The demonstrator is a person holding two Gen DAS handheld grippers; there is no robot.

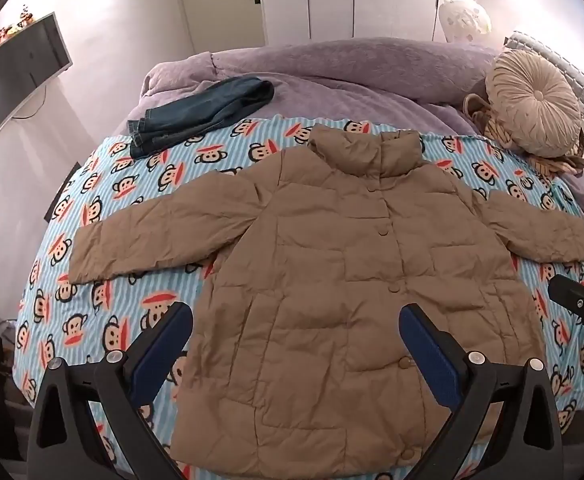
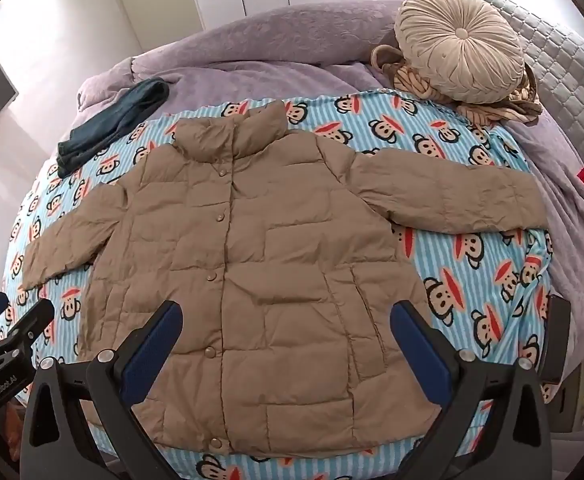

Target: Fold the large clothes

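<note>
A tan puffer jacket [image 1: 332,264] lies flat, front up and buttoned, with both sleeves spread out, on a blue striped monkey-print blanket [image 1: 103,208]. It also shows in the right wrist view [image 2: 275,248]. My left gripper [image 1: 296,320] is open and empty, held above the jacket's lower left part. My right gripper [image 2: 285,318] is open and empty above the jacket's lower right part. The right gripper's tip shows at the right edge of the left wrist view [image 1: 580,300]. The left gripper shows at the left edge of the right wrist view [image 2: 11,336].
Folded dark blue jeans [image 1: 199,112] lie beyond the jacket at the far left. A round beige pleated cushion [image 1: 532,108] sits on a striped cloth at the far right. A purple bedspread [image 1: 332,68] covers the bed. A monitor [image 1: 15,76] hangs on the left wall.
</note>
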